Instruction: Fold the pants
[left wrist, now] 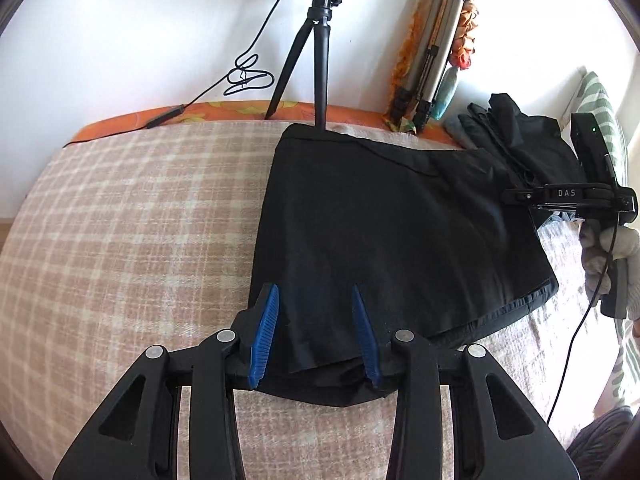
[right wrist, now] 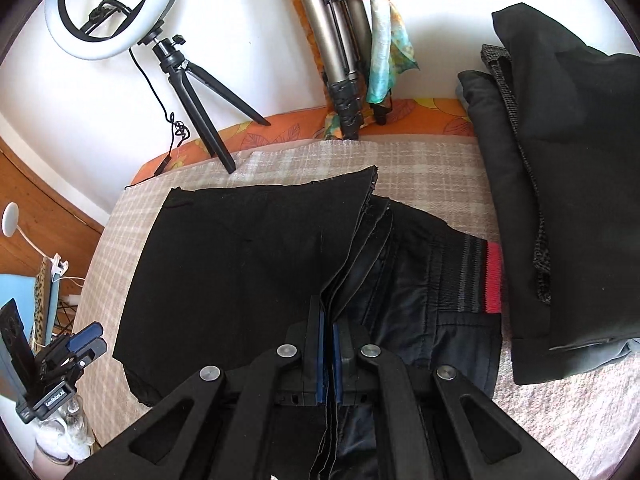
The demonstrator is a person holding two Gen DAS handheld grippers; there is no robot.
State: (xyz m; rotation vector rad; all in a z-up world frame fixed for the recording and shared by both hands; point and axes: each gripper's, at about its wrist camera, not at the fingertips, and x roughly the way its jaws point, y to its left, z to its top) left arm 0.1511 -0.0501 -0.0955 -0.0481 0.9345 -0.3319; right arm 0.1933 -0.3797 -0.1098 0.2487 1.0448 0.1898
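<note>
The black pants lie folded on a bed covered with a beige plaid blanket, directly ahead of the left gripper. That gripper stands wide, its blue pads spread apart over the nearest edge of the fabric; the cloth lies between and under the two fingers, and neither pad presses on it. Far to the right of the left gripper, the right gripper shows at the pants' far side, held by a hand in a grey glove.

In the right wrist view, the right gripper is drawn narrow, its fingers clamped on a bunch of layered fabric edges of the pants. A folded layer rises from the grip and slopes away to the left of it, lifted off the layers beneath. Just right of the fingers lies the inside of the waistband, with ribbed elastic and a red strip.

Farther right of the right gripper sits a stack of dark folded clothes, near the pants. Ahead and to the left, beyond the blanket, a ring light stands on a small black tripod against the white wall. Straight ahead, a grey folded tripod leans there with a colourful scarf draped on it.
</note>
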